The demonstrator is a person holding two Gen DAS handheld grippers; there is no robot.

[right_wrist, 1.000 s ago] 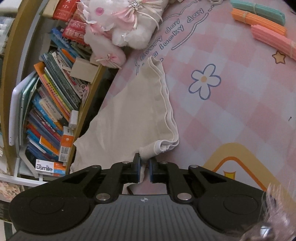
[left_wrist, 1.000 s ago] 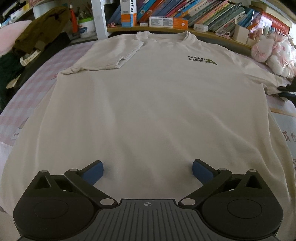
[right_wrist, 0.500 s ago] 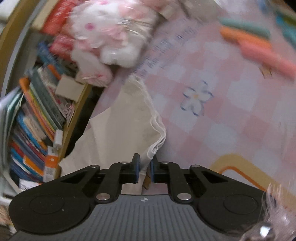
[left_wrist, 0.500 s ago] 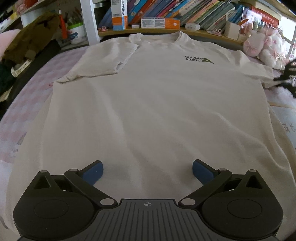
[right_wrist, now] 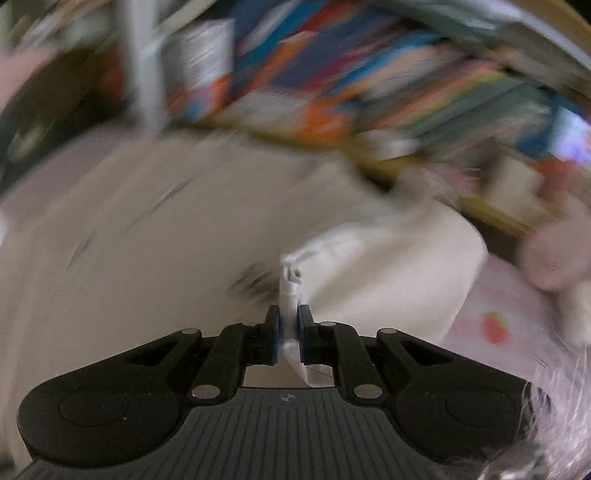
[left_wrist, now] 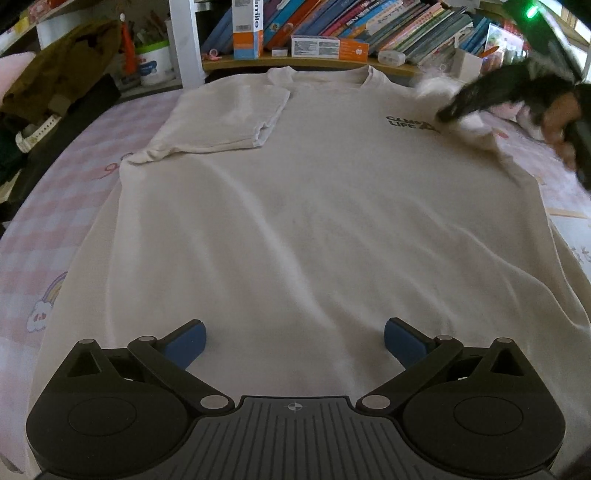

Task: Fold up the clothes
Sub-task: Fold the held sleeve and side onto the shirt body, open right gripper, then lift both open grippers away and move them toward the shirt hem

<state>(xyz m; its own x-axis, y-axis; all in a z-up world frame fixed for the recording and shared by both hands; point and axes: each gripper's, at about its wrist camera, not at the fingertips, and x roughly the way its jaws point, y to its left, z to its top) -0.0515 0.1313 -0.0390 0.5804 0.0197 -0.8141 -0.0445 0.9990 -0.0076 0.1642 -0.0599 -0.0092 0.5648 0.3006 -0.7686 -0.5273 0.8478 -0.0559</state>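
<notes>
Right tongs (right_wrist: 288,329) clamp the shirt's (left_wrist: 295,221) sleeve (right_wrist: 388,258); lay it flat across the chest, mirroring the far-left fold. Left tongs (left_wrist: 293,341) stand apart.

A bed with a pink checked sheet (left_wrist: 55,206) fills the room's middle. A little rainbow picture (left_wrist: 51,295) is printed on it. Behind the bed a wooden shelf (left_wrist: 314,62) holds many colourful books (left_wrist: 406,33). A white post (left_wrist: 183,40) stands by it. The light is dim.
</notes>
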